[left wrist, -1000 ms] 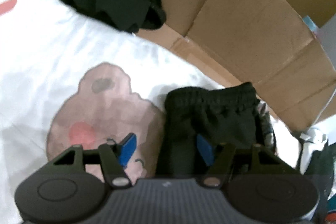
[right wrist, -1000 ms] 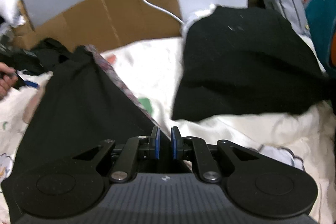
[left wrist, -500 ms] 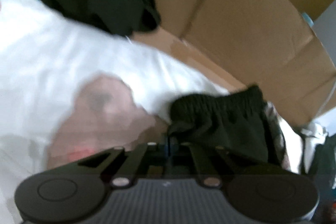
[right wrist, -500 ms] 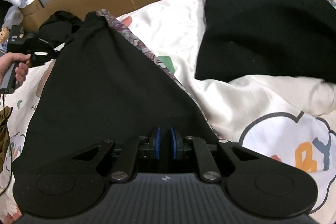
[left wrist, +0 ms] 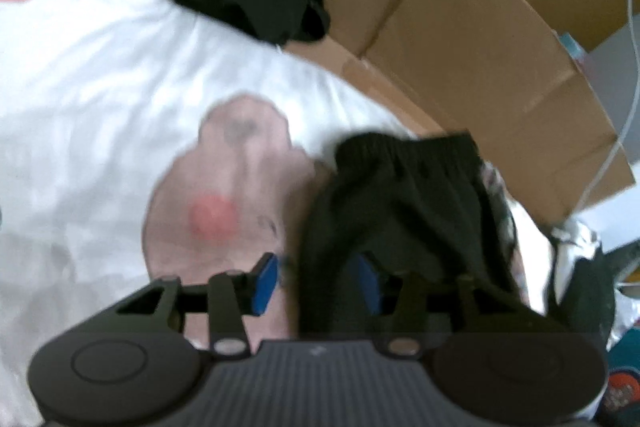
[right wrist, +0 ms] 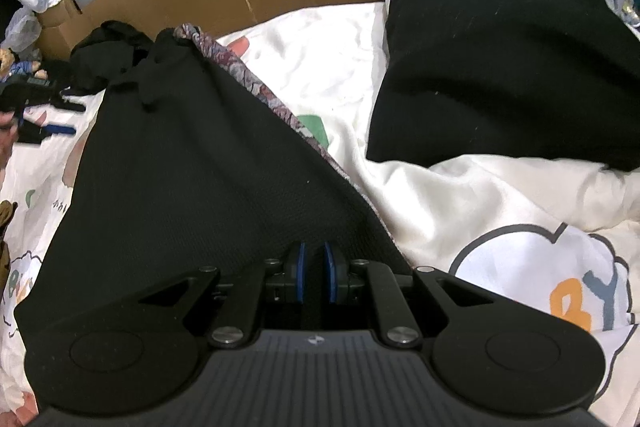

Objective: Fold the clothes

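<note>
Reopened left hand-held gripper [left wrist: 316, 283] straddles seemingly rumpled black shorts [left wrist: 400, 203].

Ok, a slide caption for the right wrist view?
Right gripper pinching black shorts spread over a printed bedsheet.

home bedroom, printed bedsheet [right wrist: 460, 195], cardboard box [left wrist: 480, 39]
</note>
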`<state>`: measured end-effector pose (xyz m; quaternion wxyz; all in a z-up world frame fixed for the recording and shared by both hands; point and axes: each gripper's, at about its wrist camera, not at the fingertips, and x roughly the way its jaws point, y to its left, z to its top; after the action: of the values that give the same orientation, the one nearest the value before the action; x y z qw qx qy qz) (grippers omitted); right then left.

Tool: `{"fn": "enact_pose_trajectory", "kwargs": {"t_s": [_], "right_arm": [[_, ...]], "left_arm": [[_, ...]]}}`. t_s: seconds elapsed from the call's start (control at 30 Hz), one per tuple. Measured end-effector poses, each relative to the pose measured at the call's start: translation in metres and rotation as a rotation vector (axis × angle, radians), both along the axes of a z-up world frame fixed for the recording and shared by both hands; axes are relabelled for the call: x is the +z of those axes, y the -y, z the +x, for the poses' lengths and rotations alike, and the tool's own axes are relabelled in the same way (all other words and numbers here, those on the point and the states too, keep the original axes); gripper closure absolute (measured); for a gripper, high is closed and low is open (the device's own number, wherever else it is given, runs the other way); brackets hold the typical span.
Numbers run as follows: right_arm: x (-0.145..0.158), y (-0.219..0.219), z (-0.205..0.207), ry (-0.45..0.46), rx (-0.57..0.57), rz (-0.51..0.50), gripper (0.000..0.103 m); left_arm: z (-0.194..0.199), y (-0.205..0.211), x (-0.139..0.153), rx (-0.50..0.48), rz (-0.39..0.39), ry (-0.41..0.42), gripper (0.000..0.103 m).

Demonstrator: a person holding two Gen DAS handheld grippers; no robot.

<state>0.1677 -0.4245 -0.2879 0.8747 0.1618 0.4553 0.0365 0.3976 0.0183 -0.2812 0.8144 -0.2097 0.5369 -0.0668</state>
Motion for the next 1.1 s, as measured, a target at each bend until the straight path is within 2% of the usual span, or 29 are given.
{"fn": "enact_pose_trajectory", "kwargs": {"t_s": [0.17, 0.3, 0.37, 0.47, 0.73, 0.77, 0.8, 0.87, 0.9, 1.1], "right_arm": [[0.012, -0.001, -0.004, 0.027, 0.001, -0.001, 0.087], [0.019, -0.007, -0.011, 0.049, 0.014, -0.021, 0.071], [0.021, -0.009, -0.014, 0.053, 0.010, -0.014, 0.067], [0.023, -0.015, -0.018, 0.055, 0.028, -0.022, 0.066], [0.020, -0.010, -0.019, 0.023, 0.009, -0.016, 0.064], [0.019, -0.009, -0.018, 0.019, 0.005, -0.014, 0.064], [0.018, -0.008, -0.017, 0.018, 0.003, -0.014, 0.064], [0.017, -0.007, -0.016, 0.012, -0.003, -0.015, 0.064], [0.016, -0.006, -0.016, 0.009, -0.005, -0.016, 0.064], [0.013, 0.001, -0.019, -0.020, -0.036, -0.024, 0.064]], "left_arm": [[-0.041, 0.007, 0.000, -0.019, -0.016, -0.016, 0.052], [-0.076, 0.009, -0.009, 0.014, -0.040, -0.057, 0.050], [-0.090, 0.013, -0.014, 0.005, -0.030, -0.081, 0.049], [-0.112, 0.020, -0.028, -0.019, -0.005, -0.139, 0.049], [-0.136, 0.026, -0.045, -0.040, -0.043, -0.193, 0.051], [-0.137, 0.027, -0.045, -0.050, -0.033, -0.193, 0.054], [-0.138, 0.028, -0.044, -0.058, -0.023, -0.195, 0.069], [-0.139, 0.027, -0.045, -0.060, -0.017, -0.205, 0.092], [-0.139, 0.026, -0.045, -0.057, -0.019, -0.211, 0.097], [-0.146, 0.012, -0.028, -0.076, 0.024, -0.161, 0.101]]}}
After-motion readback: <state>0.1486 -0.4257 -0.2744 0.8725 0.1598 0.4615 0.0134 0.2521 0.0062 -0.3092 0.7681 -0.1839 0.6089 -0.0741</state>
